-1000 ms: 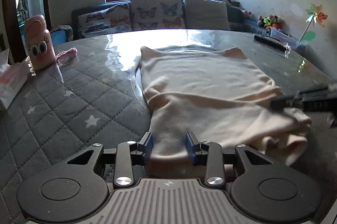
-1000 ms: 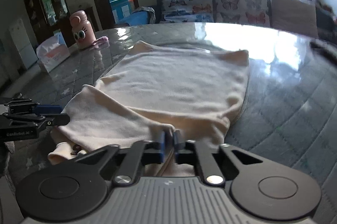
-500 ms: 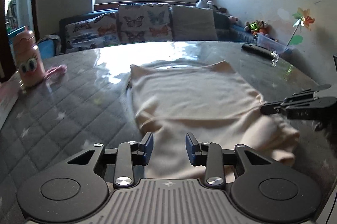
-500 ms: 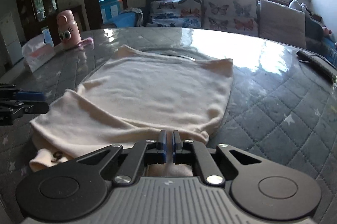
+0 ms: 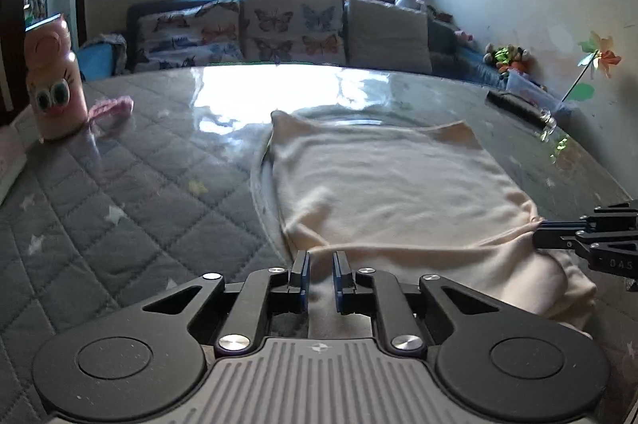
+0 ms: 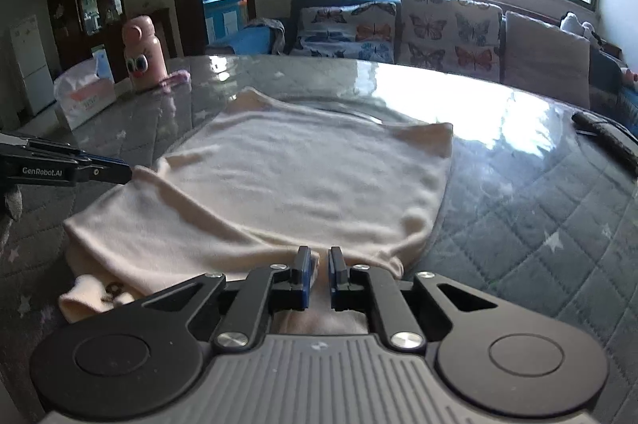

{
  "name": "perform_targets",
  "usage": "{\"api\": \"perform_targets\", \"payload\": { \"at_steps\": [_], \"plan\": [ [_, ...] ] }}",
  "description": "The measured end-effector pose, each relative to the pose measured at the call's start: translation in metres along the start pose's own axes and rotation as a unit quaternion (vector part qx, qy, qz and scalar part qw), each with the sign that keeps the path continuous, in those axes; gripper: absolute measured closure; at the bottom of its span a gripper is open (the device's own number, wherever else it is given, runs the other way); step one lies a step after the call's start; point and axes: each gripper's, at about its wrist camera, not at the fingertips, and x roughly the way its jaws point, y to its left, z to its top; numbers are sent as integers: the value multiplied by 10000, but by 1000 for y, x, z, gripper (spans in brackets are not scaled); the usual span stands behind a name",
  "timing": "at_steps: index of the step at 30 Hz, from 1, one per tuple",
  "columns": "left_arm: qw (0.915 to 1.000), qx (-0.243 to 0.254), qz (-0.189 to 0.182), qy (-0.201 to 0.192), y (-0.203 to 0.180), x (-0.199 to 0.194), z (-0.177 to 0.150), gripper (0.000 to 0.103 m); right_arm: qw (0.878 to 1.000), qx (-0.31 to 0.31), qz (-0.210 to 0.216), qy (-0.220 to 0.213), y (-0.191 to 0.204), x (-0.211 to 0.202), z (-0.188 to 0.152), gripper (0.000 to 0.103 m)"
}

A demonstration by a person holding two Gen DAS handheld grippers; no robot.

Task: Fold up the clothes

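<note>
A cream garment (image 5: 390,193) lies flat on the round grey quilted table (image 5: 139,185), its near part folded over itself. It also shows in the right wrist view (image 6: 303,181). My left gripper (image 5: 320,266) stands at the garment's near left edge with its jaws a narrow gap apart and cloth between them. My right gripper (image 6: 319,264) stands at the near right edge, jaws slightly apart over a fold of cloth. Each gripper shows in the other's view, the right one (image 5: 558,234) and the left one (image 6: 103,173), both at the garment's edge.
A pink bottle with cartoon eyes (image 5: 52,85) and a pink cord (image 5: 111,107) stand at the table's far left, beside a tissue pack (image 6: 85,97). A dark remote-like object (image 5: 518,107) lies far right. A sofa with butterfly cushions (image 5: 295,25) is behind the table.
The left jaws have narrowed from wide open to a small gap. The right jaws, shut on the cloth before, now stand slightly apart. Both grippers have shifted along the near edge.
</note>
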Motion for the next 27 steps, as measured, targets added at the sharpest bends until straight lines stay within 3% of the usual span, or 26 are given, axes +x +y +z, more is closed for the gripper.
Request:
{"api": "perform_targets", "payload": {
  "at_steps": [7, 13, 16, 20, 23, 27],
  "plan": [
    [9987, 491, 72, 81, -14, 3, -4, 89, 9990, -389, 138, 160, 12, 6, -2, 89],
    [9932, 1161, 7, -25, -27, -28, -25, 75, 9970, -693, 334, 127, 19, -16, -10, 87],
    [9861, 1664, 7, -14, -37, -40, -40, 72, 9945, -952, 318, 289, 24, -16, -22, 81],
    [9696, 2446, -5, -71, -53, -56, -63, 54, 9942, -1000, 315, 258, 25, -25, -27, 80],
    [9570, 2898, -105, -108, -65, -61, -78, 53, 9939, -1034, 306, 246, 25, -29, -28, 80],
    [9471, 3199, -134, -207, -81, -55, -89, 53, 9938, -1027, 277, 310, 23, -27, -29, 77]
  ]
}}
